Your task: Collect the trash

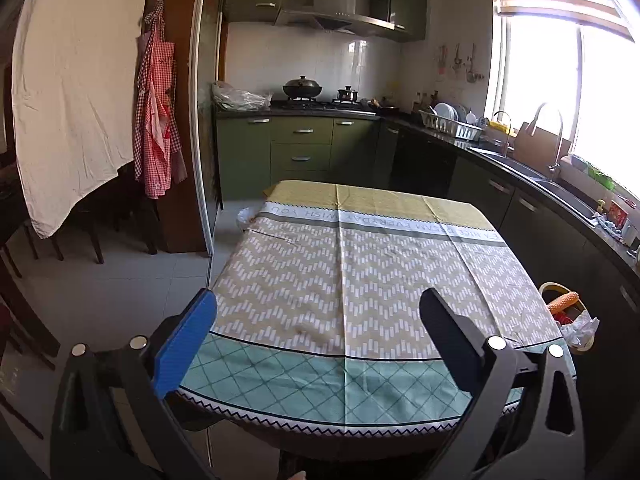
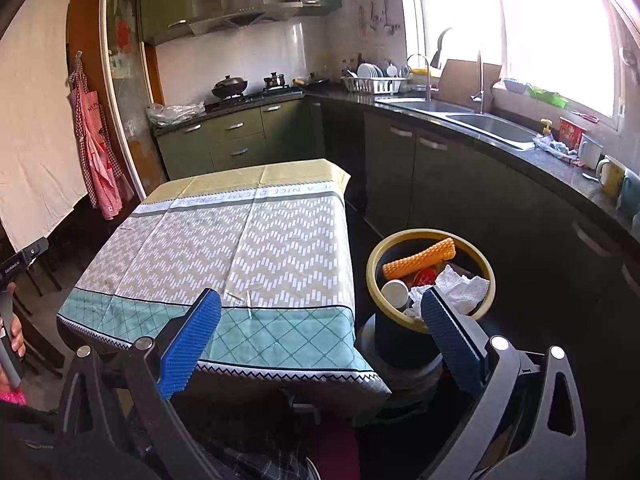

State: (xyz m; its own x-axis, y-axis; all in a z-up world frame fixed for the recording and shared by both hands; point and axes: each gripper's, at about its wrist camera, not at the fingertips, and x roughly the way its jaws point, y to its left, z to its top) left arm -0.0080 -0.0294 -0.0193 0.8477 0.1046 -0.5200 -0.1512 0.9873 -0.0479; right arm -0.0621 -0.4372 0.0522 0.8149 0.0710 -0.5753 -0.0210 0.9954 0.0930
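Trash in the bin, both tools spread and empty

Left wrist view: left tool [image 1: 318, 320] hangs above the near end of the surface [image 1: 360, 264], its two fingers spread wide with nothing between them. The patterned cloth covering the surface is bare. At the near right, past the surface's edge, part of the trash bin [image 1: 549, 287] shows with its yellow rim; an orange corn cob [image 1: 562, 302] and crumpled white paper [image 1: 584, 330] sit in it. Far beyond are green cabinets, a stove with a dark wok [image 1: 302, 89], and a dish rack [image 1: 450, 122] on the right-hand counter by the sink. A red checked apron [image 1: 154, 120] hangs on the left.

Right wrist view: right tool [image 2: 322, 320] is also spread wide, holding nothing, over the near right corner of the surface [image 2: 240, 240]. The trash bin [image 2: 374, 256] stands on the floor just right of the surface, near the right finger. Inside lie the corn cob [image 2: 420, 258], white crumpled paper [image 2: 460, 284], a white round cup-like item [image 2: 394, 292] and something red I cannot identify. At the far left edge a hand [image 2: 14, 328] grips a dark handle.
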